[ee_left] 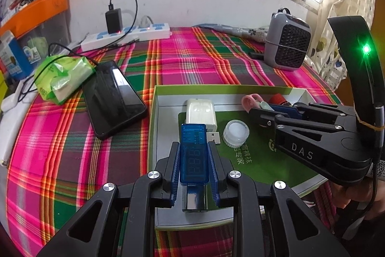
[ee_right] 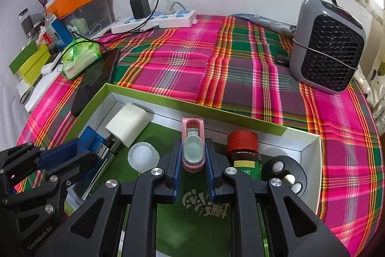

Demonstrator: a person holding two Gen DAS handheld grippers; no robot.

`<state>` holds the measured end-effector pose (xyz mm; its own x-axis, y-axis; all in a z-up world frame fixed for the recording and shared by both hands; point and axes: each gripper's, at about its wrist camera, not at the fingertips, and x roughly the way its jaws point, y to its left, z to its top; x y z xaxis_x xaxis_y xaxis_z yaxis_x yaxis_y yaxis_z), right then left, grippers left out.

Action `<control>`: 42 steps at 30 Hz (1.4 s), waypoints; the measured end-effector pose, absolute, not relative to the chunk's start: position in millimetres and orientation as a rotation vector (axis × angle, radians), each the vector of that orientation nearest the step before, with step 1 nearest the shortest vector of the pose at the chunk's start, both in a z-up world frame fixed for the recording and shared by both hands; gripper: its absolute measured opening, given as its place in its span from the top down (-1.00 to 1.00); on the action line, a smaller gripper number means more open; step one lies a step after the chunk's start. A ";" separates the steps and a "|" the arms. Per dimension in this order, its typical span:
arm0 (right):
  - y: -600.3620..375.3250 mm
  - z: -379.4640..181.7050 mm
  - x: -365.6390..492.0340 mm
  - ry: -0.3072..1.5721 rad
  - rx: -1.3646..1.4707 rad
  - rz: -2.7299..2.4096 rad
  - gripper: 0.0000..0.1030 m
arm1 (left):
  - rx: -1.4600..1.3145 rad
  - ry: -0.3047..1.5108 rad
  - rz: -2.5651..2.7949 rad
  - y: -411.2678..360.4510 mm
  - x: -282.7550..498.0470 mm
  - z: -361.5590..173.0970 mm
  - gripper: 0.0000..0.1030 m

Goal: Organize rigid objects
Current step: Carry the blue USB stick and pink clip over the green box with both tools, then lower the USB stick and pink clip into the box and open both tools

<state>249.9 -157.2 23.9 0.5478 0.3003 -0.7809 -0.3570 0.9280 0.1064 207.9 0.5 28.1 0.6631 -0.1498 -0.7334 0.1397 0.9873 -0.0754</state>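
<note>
White letters "DAS" mark the black body of the right tool (ee_left: pixel 258 116) in the left wrist view. "GenRobot.AI" runs along the left tool (ee_right: pixel 90 148) in the right wrist view. The blue USB meter (ee_left: pixel 193 153) shows faint "888" digits. Chinese characters on the green box floor (ee_left: pixel 259 160) are too small to read.

Desk is covered in a woven plaid cloth (ee_right: pixel 182 69), matt and a bit wrinkled. The box (ee_right: pixel 154 102) looks like cardboard, green outside, white inside, with a smooth printed green liner. Translucent blue plastic is seen on the USB tester (ee_left: pixel 193 153); matt white plastic on the charger (ee_right: pixel 127 124). The phone (ee_left: pixel 113 98) is glossy black glass. Both tools (ee_left: pixel 193 155) (ee_right: pixel 193 160) are made of matt black plastic with shiny metal screws and ribbed blue pads (ee_right: pixel 177 168).
</note>
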 end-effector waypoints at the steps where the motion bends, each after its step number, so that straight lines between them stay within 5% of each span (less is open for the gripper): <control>1: -156.8 23.4 250.7 0.913 -0.068 0.389 0.64 | -0.014 0.831 -0.162 0.7 208.1 27.3 0.59; 42: -152.9 21.0 253.9 0.933 -0.079 0.390 0.64 | -0.026 0.854 -0.155 3.3 214.6 21.5 0.59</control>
